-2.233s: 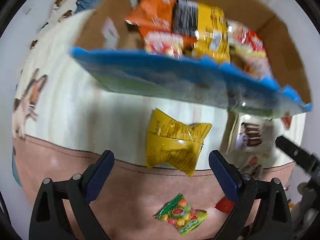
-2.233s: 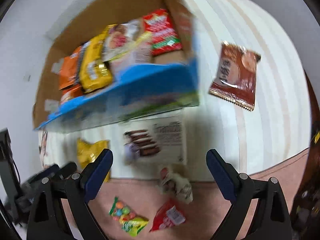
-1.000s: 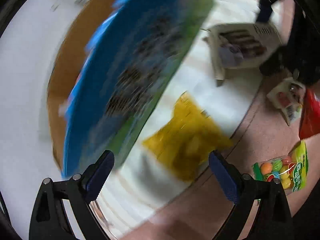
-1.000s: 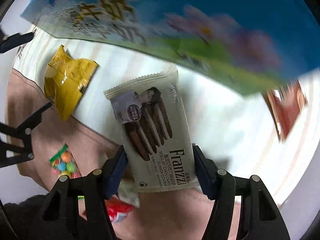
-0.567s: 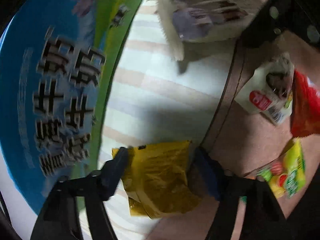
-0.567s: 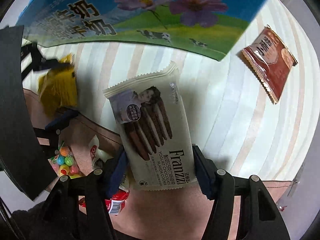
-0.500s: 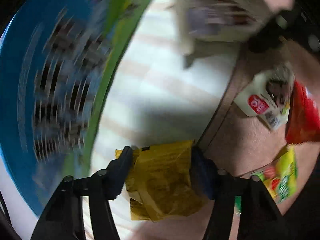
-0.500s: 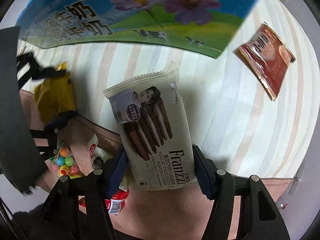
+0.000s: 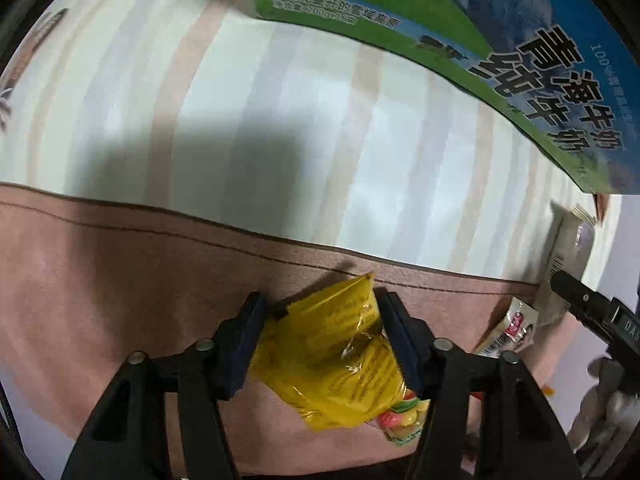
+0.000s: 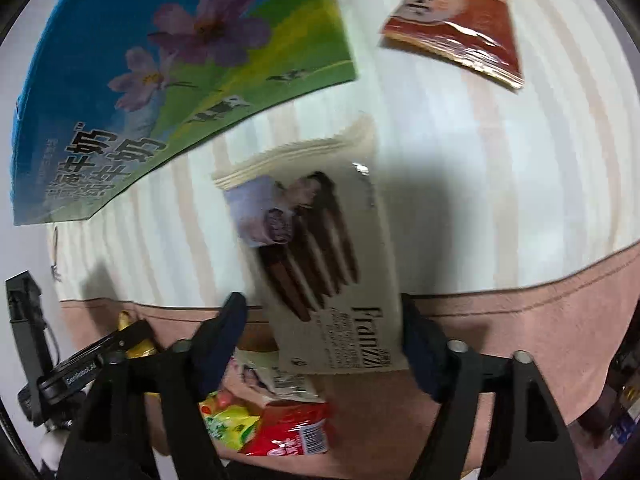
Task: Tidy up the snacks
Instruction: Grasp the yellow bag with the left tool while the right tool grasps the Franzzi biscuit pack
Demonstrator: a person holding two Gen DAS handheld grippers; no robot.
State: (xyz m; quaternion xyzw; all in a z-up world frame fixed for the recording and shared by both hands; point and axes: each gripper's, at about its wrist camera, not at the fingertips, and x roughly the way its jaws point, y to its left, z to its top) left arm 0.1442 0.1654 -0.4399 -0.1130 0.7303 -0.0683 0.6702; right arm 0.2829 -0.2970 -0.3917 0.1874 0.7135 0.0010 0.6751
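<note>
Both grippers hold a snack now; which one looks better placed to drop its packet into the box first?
Probably the right gripper: its cookie packet reaches nearly to the blue-green box. The left gripper holds the yellow packet farther back.

Pale striped cloth [image 9: 280, 128] spreads across the upper half of the left view. A broad pink band [image 9: 120, 280] runs below it toward six o'clock, a thin dark seam line [image 9: 160, 234] crossing just inside its edge.
</note>
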